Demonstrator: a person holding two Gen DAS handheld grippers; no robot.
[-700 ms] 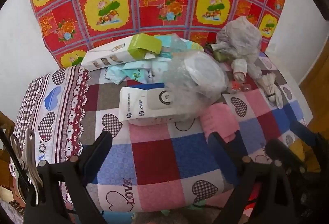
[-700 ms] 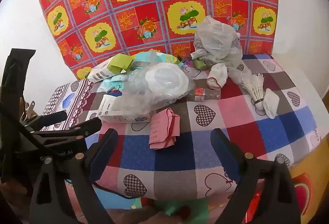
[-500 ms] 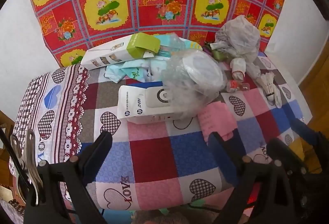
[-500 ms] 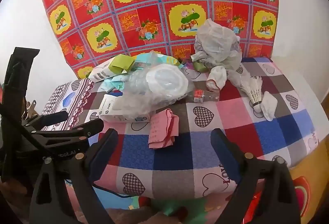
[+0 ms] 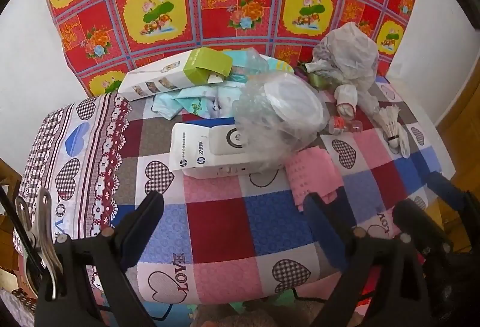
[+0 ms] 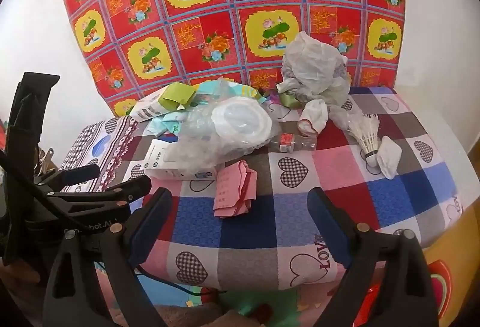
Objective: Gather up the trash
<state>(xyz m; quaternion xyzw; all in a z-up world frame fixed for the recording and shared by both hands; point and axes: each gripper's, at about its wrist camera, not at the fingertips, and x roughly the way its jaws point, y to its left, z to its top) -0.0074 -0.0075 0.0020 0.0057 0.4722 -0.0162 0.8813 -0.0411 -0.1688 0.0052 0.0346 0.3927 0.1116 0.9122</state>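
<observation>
Trash lies across a table with a checked heart cloth (image 5: 219, 216) (image 6: 249, 231). A clear plastic bag with a white lid (image 5: 285, 114) (image 6: 237, 123) rests on a white box (image 5: 207, 153) (image 6: 168, 162). A folded pink paper (image 5: 312, 177) (image 6: 237, 189) lies in front of it. At the back right sits a crumpled white bag (image 5: 348, 54) (image 6: 312, 69), with a shuttlecock (image 5: 390, 123) (image 6: 366, 135) beside it. My left gripper (image 5: 234, 216) and right gripper (image 6: 240, 213) both stand open above the near edge, holding nothing. The left gripper also shows in the right wrist view at the left (image 6: 102, 177).
A green-and-white carton (image 5: 177, 75) and pale blue wrappers (image 5: 192, 102) lie at the back. A small red-labelled clear bottle (image 6: 288, 142) and a white tissue (image 6: 388, 156) lie on the right side. A red floral cloth (image 6: 240, 12) hangs on the wall behind.
Both views have shifted slightly: the trash sits a little higher and farther in the frames, so both grippers have drawn back a bit. Jaws stay wide.
</observation>
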